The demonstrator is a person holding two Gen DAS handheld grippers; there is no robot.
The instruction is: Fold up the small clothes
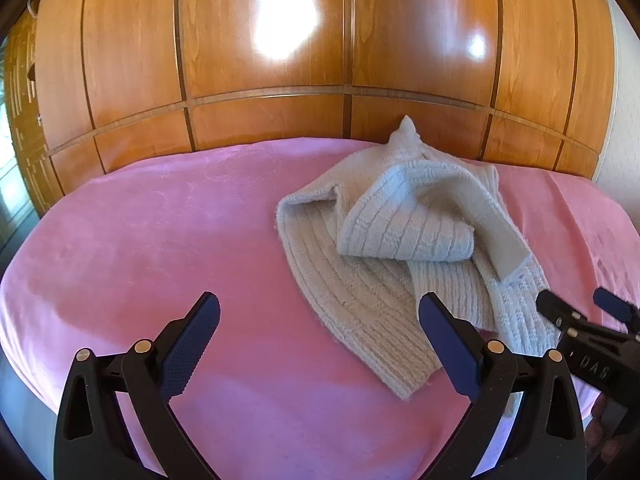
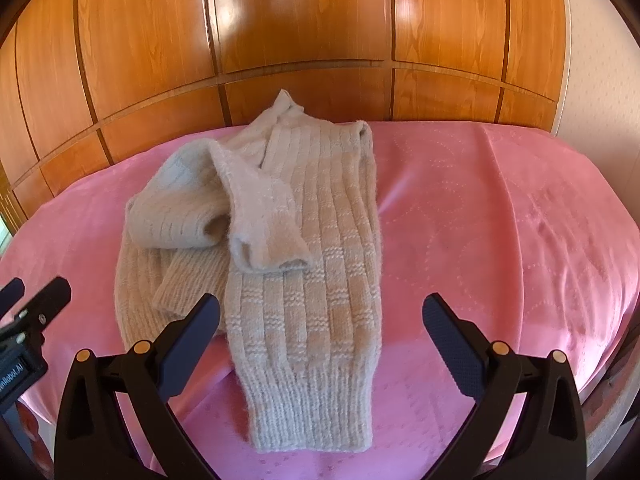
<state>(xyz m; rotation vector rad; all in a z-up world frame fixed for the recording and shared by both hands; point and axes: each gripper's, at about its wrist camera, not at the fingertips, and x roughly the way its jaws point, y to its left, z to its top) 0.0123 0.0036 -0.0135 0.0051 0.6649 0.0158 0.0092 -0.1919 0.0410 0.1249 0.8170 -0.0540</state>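
The knitted sweater (image 2: 304,240) lies on the pink bed (image 2: 480,208), long axis running from near edge to far edge, sleeves crossed over it. Right tool (image 2: 320,316), released, hovers right at its hem; left tool (image 1: 319,316), also released, sits off beside it.

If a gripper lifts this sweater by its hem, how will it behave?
The sweater will probably sag: its sleeves already lie slumped. The chunky knit likely grips the jaws' textured pads well. It might drag on the pink bedspread.
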